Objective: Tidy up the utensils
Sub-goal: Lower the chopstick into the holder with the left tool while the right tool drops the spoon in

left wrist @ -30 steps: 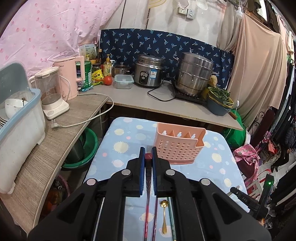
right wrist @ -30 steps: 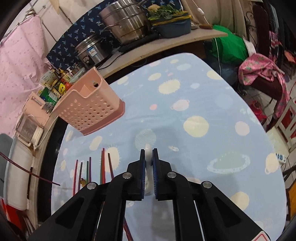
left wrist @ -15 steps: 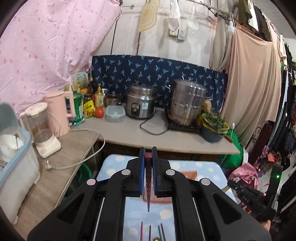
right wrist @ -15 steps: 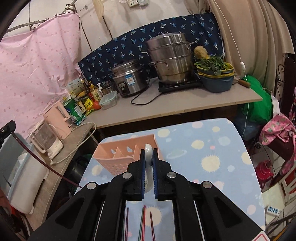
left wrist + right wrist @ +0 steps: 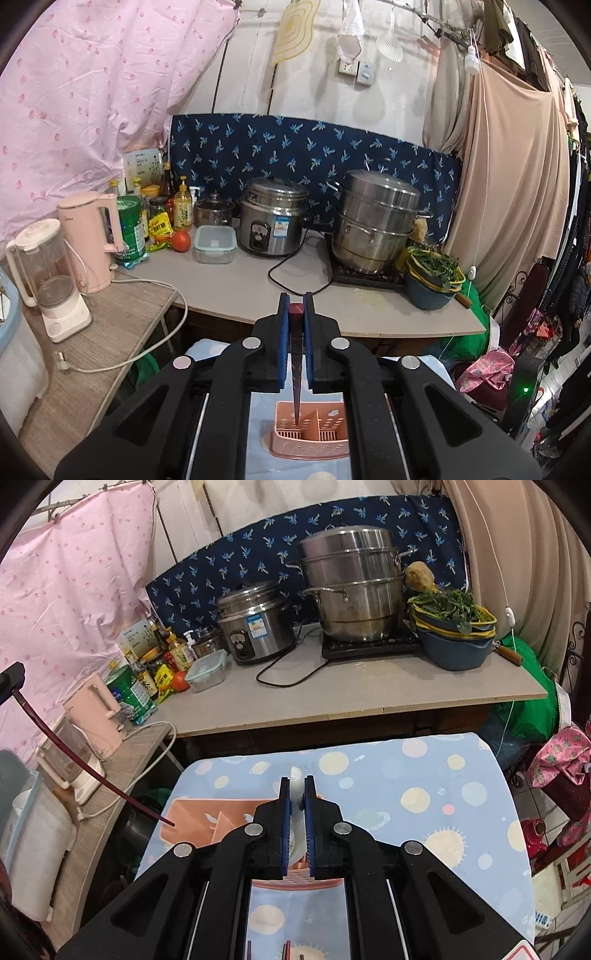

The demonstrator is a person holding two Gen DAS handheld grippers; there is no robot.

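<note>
Here the left tool [image 5: 296,314] clenches a dark red chopstick [image 5: 296,373], tip pointing down into the pink perforated plastic utensil basket [image 5: 310,435]. The right tool [image 5: 296,790] grips a white ceramic spoon [image 5: 295,775] above that basket, which stands on the blue planet-patterned tabletop [image 5: 443,812]; behind it, a steel steamer pot [image 5: 351,587].

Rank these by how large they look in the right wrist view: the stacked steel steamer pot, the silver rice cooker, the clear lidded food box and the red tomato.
1. Stacked steel steamer pot
2. Silver rice cooker
3. Clear lidded food box
4. Red tomato

All stand on one counter, so nearness hardly skews it.
</note>
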